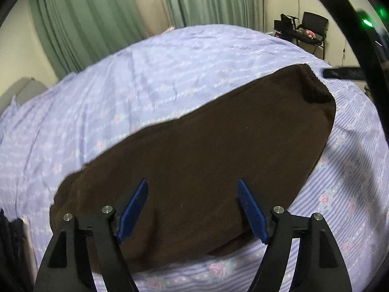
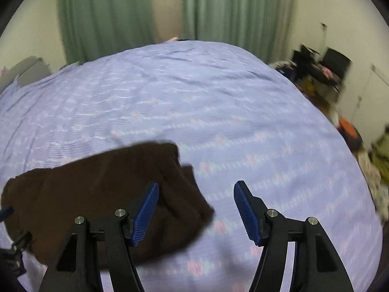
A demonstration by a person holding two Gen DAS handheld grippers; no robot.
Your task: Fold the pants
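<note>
Dark brown pants point(image 1: 206, 150) lie folded into a long flat slab on a lilac flowered bedsheet point(image 1: 121, 92). My left gripper point(image 1: 193, 189) is open and empty, hovering just above the near part of the pants. In the right wrist view the pants point(image 2: 97, 189) lie at the lower left, with their ribbed end pointing right. My right gripper point(image 2: 197, 192) is open and empty, above the right end of the pants and the sheet point(image 2: 267, 158) beside it. A bit of the left gripper shows at the left edge of that view point(image 2: 14, 243).
Green curtains point(image 1: 97, 12) hang behind the bed. A black chair point(image 1: 313, 31) with things on it stands at the far right, with clutter on the floor point(image 2: 350, 133). A dark flat object point(image 1: 340, 73) lies at the bed's right edge.
</note>
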